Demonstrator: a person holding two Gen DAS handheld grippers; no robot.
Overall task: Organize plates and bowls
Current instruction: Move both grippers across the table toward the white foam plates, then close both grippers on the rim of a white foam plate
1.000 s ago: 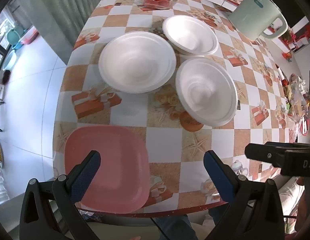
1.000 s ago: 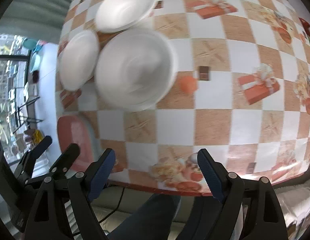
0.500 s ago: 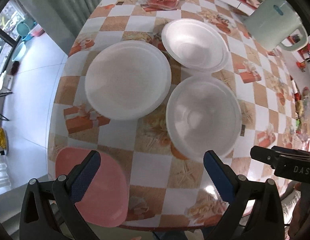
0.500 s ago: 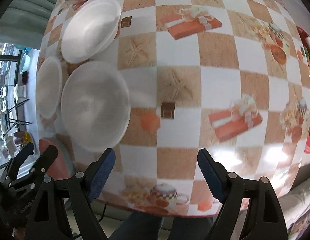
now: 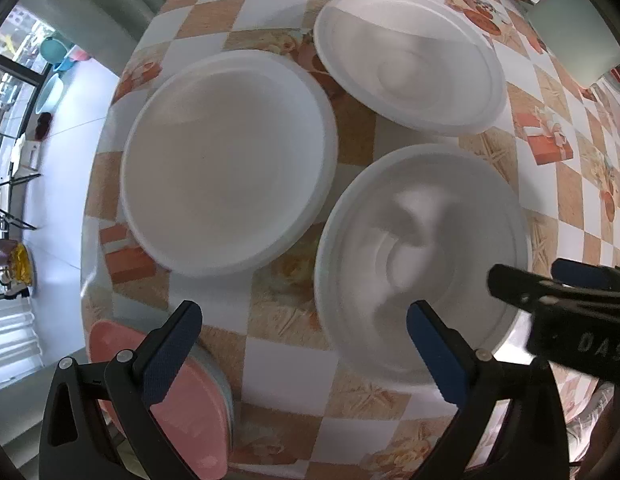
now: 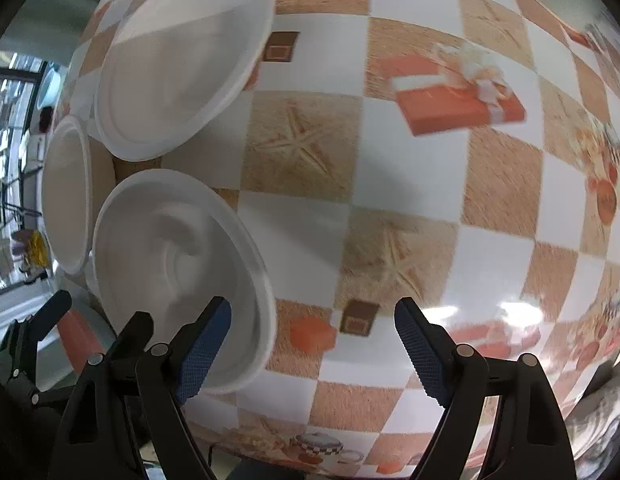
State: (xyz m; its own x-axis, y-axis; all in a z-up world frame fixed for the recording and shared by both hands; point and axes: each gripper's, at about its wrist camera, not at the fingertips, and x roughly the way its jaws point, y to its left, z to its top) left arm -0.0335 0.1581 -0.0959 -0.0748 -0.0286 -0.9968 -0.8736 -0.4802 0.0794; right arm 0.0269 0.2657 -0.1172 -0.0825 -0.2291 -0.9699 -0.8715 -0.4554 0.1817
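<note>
Three white foam dishes sit close together on the checkered table. In the left wrist view a large plate (image 5: 225,160) lies at left, a bowl (image 5: 410,60) at the back and a nearer bowl (image 5: 422,256) at right. A pink square plate (image 5: 181,412) lies at the table's front left edge. My left gripper (image 5: 303,348) is open and empty, low over the table between the pink plate and the near bowl. My right gripper (image 6: 312,344) is open and empty, its left finger over the rim of the near bowl (image 6: 177,268). The back bowl (image 6: 181,64) and large plate (image 6: 65,196) show beyond.
The tablecloth (image 6: 390,184) has orange and white squares with starfish and gift prints. A pale green jug (image 5: 578,36) stands at the back right. The table's left edge drops to a white tiled floor (image 5: 65,128).
Both grippers have moved forward and lower toward the white dishes. The right gripper has closed in on the near bowl's right rim. Both stay open.
</note>
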